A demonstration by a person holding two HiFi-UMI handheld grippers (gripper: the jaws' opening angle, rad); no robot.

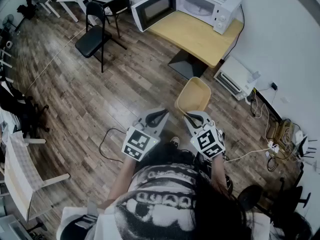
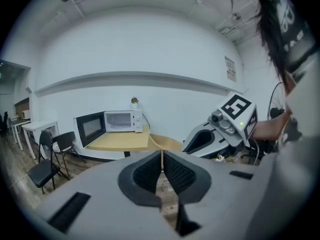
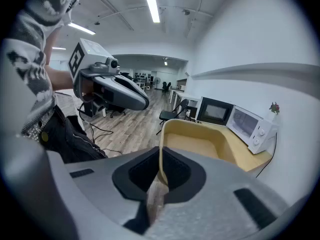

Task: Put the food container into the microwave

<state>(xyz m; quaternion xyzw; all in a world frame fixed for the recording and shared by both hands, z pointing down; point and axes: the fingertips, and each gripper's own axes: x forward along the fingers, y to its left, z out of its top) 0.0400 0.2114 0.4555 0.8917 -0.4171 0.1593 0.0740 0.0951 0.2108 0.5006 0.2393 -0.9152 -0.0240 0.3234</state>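
A shallow yellow food container (image 1: 192, 96) hangs over the wooden floor in front of me, held by its near rim. My right gripper (image 1: 192, 117) is shut on that rim; the right gripper view has the container (image 3: 200, 141) stretching away from the jaws (image 3: 160, 171). My left gripper (image 1: 161, 115) is shut on a thin yellow edge of the container (image 2: 161, 156). The white microwave (image 1: 200, 5) stands on a wooden table (image 1: 192, 36) ahead, its door (image 1: 154, 8) swung open. It also shows as the microwave (image 2: 120, 121) and the microwave (image 3: 247, 124) in the gripper views.
A black folding chair (image 1: 95, 34) stands left of the table. A white appliance (image 1: 234, 76) sits on the floor by the right wall, with cables and power strips (image 1: 280, 134) behind it. A black cable (image 1: 107, 144) loops on the floor near my feet.
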